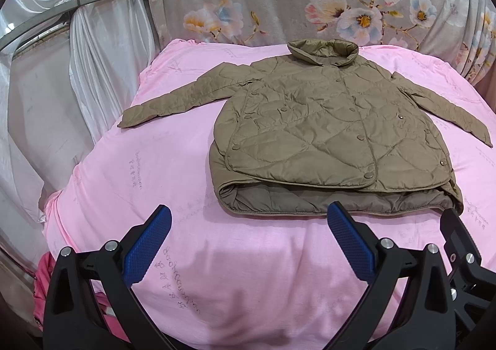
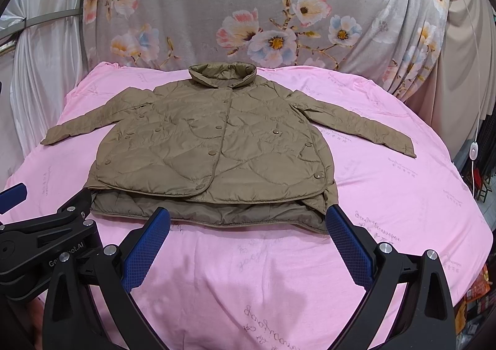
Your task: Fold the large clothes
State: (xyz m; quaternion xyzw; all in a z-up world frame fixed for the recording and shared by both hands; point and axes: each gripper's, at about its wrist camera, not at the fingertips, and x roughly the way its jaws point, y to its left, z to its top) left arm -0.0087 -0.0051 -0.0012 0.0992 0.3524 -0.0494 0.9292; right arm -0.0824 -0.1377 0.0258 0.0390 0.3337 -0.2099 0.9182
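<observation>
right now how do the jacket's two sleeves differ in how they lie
The left sleeve runs out long, clear of the jacket body on the pink sheet. The right sleeve angles down closer beside the body, partly tucked behind its edge. Both lie flat, unfolded, same quilted olive fabric.

Ahead of the left gripper [image 1: 249,213], its jaws spread wide, bare pink sheet [image 1: 235,272] runs free up to the jacket [image 1: 325,133] hem. Left of it the bed lies open under the outstretched sleeve [image 1: 173,102]. The right gripper [image 2: 248,216] crowds its right side.
</observation>
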